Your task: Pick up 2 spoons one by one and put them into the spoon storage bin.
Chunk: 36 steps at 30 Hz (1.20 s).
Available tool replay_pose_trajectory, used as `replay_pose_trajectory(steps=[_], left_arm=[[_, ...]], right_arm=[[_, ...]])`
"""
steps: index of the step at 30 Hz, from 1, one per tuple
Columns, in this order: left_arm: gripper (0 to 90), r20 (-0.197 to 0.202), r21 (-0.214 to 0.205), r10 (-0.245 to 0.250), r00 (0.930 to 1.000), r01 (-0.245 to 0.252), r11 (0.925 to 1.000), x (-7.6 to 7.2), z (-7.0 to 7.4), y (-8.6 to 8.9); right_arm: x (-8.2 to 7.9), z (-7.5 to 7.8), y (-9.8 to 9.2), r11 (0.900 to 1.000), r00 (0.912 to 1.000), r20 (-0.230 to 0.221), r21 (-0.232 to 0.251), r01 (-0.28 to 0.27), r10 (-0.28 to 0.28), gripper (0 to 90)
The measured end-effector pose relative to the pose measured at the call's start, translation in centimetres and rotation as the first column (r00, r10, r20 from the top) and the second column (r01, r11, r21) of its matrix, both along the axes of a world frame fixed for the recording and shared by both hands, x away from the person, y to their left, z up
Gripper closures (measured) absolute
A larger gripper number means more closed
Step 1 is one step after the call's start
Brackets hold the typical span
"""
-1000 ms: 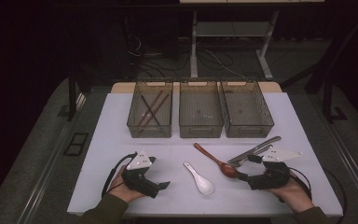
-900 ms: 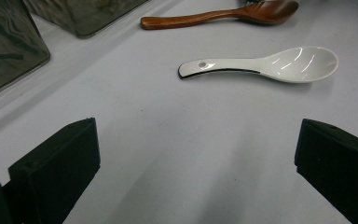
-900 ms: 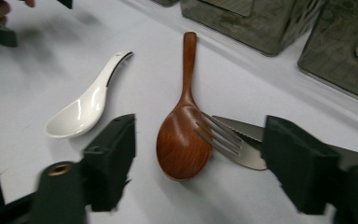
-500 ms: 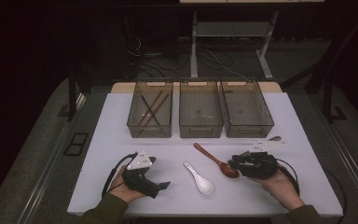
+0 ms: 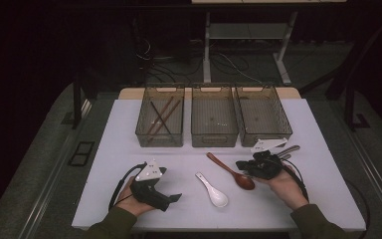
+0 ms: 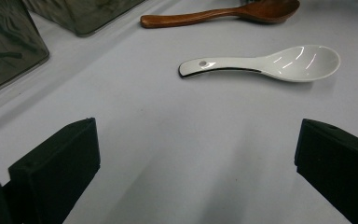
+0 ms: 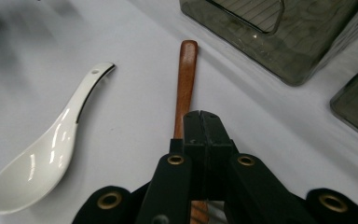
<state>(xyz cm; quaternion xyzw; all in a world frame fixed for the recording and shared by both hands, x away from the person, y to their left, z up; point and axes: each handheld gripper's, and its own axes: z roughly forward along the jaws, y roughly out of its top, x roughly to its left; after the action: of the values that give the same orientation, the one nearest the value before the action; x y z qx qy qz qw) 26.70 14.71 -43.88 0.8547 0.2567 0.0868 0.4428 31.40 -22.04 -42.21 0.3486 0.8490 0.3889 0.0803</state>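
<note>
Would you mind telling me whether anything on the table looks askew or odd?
Nothing looks spilled or damaged. One oddity: the right gripper has its jaws shut together above the wooden spoon, with nothing between them, so it isn't gripping it. The white spoon lies loose at an angle, and the chopsticks lie crossed in the left bin.

This looks like a lab set up for filming. A white counter [image 5: 129, 149] stands in a dark room under a bright light. Loose cables [image 5: 179, 69] lie on the grey floor [image 5: 40, 164] behind it, by the legs of a metal stand [image 5: 278, 64]
</note>
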Motion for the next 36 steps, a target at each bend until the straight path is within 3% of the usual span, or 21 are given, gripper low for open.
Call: replay_pose_trajectory(steps=[10, 17, 25, 36], left_arm=[[0.0, -0.005, 0.003, -0.002, 1.0000, 0.003, 1.0000, 0.0, -0.1, 0.0], [0.0, -0.006, 0.006, -0.005, 1.0000, 0.005, 1.0000, 0.1, -0.1, 0.0], [0.0, -0.006, 0.002, -0.005, 1.0000, 0.005, 1.0000, 0.0, -0.1, 0.0], [0.0, -0.006, 0.001, -0.005, 1.0000, 0.005, 1.0000, 0.0, -0.1, 0.0]], right_arm=[[2.2, -0.4, 1.6, 0.9995, 0.9996, -0.027, -0.031, -0.005, 0.004, 89.9], [3.2, -0.8, 2.9, 0.9968, 0.9992, -0.041, -0.080, -0.003, 0.000, 89.9], [3.2, -1.7, 3.9, 0.9919, 0.9970, -0.070, -0.120, -0.041, 0.033, 89.9], [2.8, -1.6, 4.6, 0.9879, 0.9931, -0.086, -0.126, -0.091, 0.080, 90.0]])
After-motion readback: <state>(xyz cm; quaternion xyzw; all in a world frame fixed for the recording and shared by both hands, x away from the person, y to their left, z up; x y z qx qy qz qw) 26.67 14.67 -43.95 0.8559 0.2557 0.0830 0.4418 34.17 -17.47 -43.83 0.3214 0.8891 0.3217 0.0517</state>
